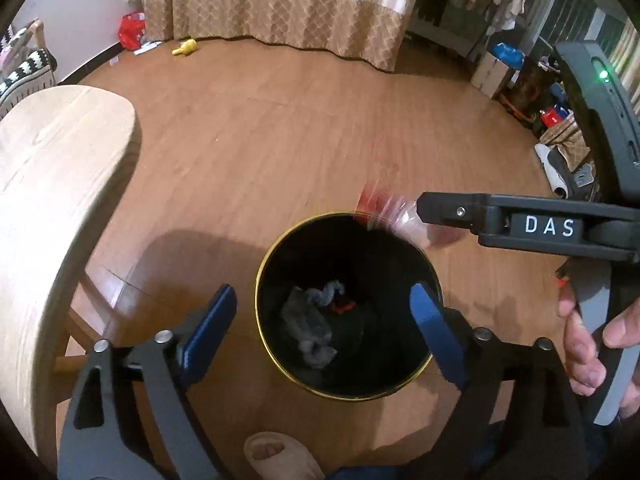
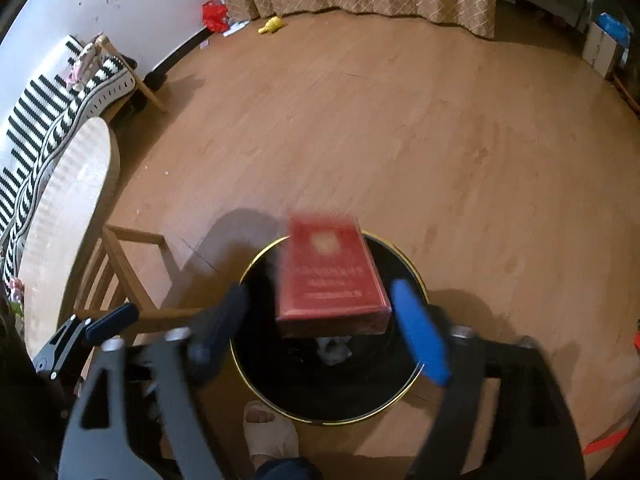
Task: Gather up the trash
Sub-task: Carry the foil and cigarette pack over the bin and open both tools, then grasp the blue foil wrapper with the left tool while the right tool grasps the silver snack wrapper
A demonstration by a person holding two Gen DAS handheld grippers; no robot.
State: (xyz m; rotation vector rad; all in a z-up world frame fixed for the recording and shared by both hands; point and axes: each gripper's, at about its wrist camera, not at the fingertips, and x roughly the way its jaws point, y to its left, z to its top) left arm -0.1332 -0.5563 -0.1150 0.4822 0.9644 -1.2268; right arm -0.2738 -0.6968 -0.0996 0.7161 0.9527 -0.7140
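A black trash bin with a gold rim (image 1: 262,276) (image 2: 408,380) stands on the wood floor, holding crumpled grey paper (image 1: 308,324) and a red scrap (image 1: 343,306). My left gripper (image 1: 322,332) is open and empty, right above the bin. My right gripper (image 2: 320,332) is open over the bin; it shows from the side in the left wrist view (image 1: 420,210). A red box (image 2: 332,276), blurred by motion, is in the air between the open fingers above the bin mouth, touching neither. It shows as a red blur in the left wrist view (image 1: 374,206).
A round light wood table (image 1: 52,200) (image 2: 68,200) on a wood frame stands left of the bin. A slippered foot (image 1: 280,456) (image 2: 268,428) is just in front of it. A yellow toy (image 1: 186,47) and a red bag (image 1: 131,30) lie by the far curtain. Clutter lines the right wall.
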